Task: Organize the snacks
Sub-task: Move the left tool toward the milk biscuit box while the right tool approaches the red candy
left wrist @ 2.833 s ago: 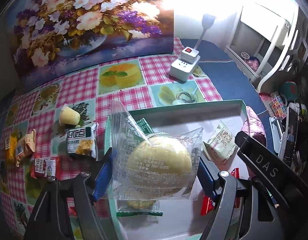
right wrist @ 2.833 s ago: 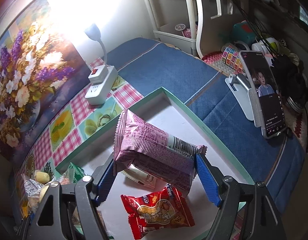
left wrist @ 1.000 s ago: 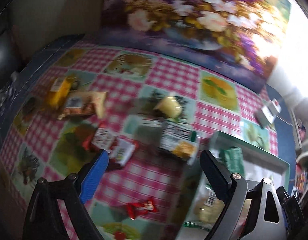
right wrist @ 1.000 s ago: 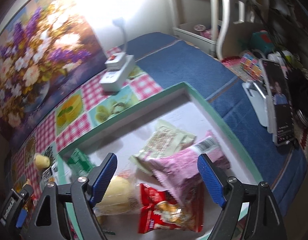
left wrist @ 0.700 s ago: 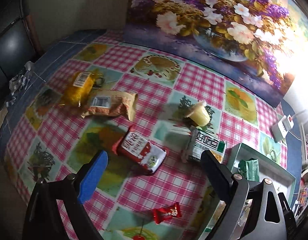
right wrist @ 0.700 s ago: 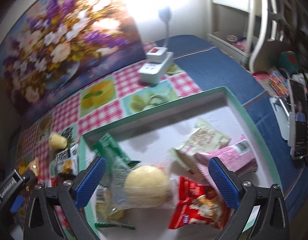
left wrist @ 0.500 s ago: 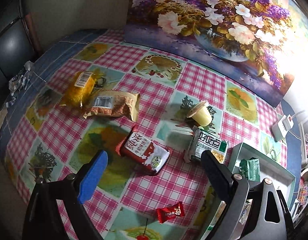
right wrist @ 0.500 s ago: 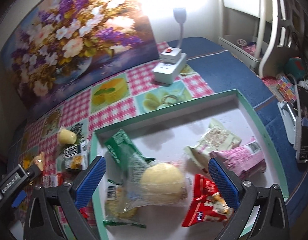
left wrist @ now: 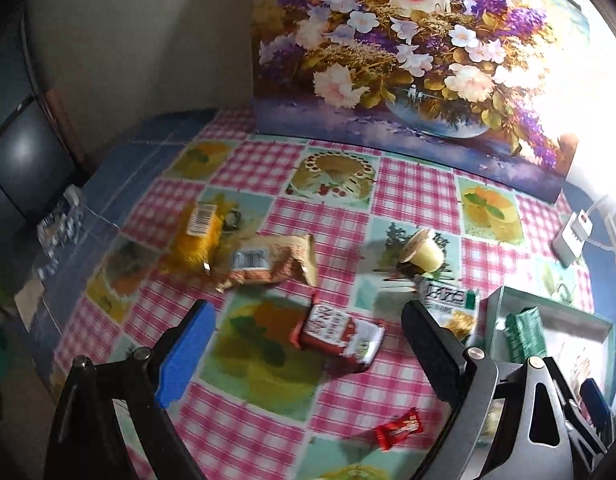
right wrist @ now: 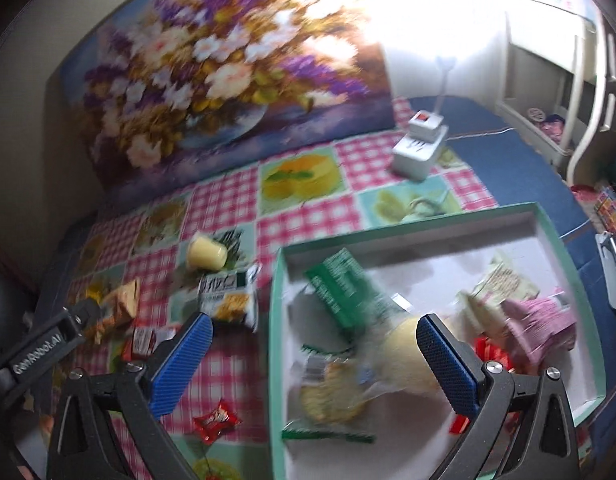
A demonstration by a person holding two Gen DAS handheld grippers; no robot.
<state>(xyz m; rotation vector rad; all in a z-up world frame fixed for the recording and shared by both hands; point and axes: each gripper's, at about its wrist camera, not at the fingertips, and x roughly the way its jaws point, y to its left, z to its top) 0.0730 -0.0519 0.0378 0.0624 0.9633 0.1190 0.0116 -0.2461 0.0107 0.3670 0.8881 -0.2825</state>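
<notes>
Both jaws wide, empty. Red packet (left wrist: 340, 334) under left gripper (left wrist: 308, 344): light, crinkly, slippery; pinch across short sides.

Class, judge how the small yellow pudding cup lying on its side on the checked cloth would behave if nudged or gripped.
The pudding cup lies on its side, so a nudge would probably roll it in a curve, being tapered. Its thin-looking plastic wall may dent under a hard squeeze.
</notes>
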